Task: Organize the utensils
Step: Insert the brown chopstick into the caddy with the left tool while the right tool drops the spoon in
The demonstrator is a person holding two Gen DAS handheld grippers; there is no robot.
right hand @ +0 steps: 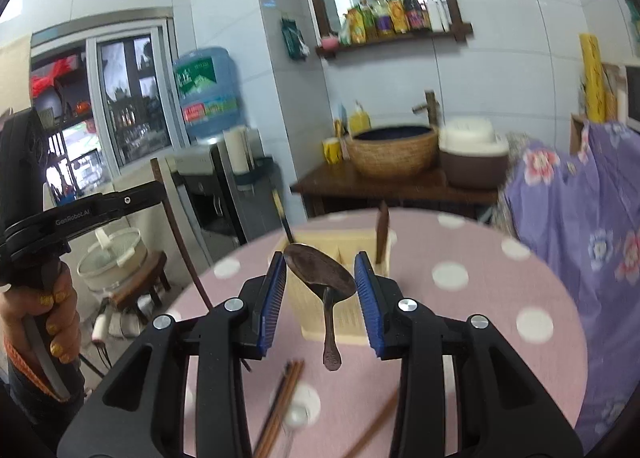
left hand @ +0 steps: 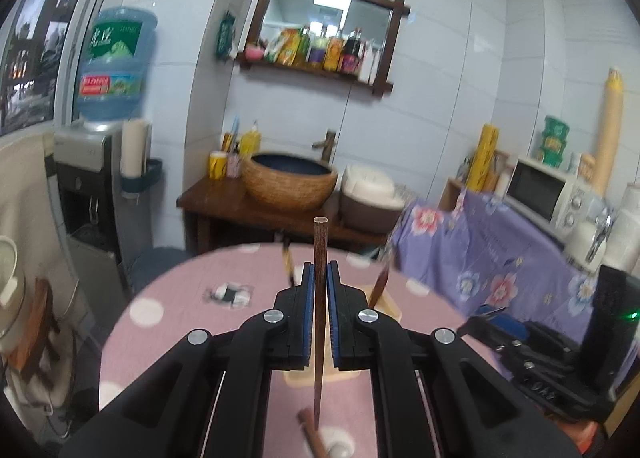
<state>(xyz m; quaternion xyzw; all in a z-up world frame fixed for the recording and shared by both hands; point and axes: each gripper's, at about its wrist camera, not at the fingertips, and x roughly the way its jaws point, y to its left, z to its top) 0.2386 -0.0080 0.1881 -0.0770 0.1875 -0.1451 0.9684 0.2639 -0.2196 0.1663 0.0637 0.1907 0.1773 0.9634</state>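
Note:
My left gripper (left hand: 320, 278) is shut on a dark wooden chopstick (left hand: 319, 322), held upright above the pink dotted table (left hand: 180, 298). It also shows at the left of the right wrist view (right hand: 180, 242). My right gripper (right hand: 320, 278) holds a dark metal spoon (right hand: 320, 270) by its bowl, handle hanging down, above a cream utensil holder (right hand: 340, 322). The holder has a wooden utensil (right hand: 383, 234) and a black-handled one (right hand: 282, 217) standing in it. Loose chopsticks (right hand: 280, 402) lie on the table near me.
A second loose chopstick (right hand: 376, 422) lies at the right front. A purple flowered cloth (right hand: 580, 225) covers furniture on the right. A wooden stand with a basin (right hand: 392, 153) and rice cooker (right hand: 472, 153) is behind the table. A water dispenser (right hand: 208, 105) stands at the left.

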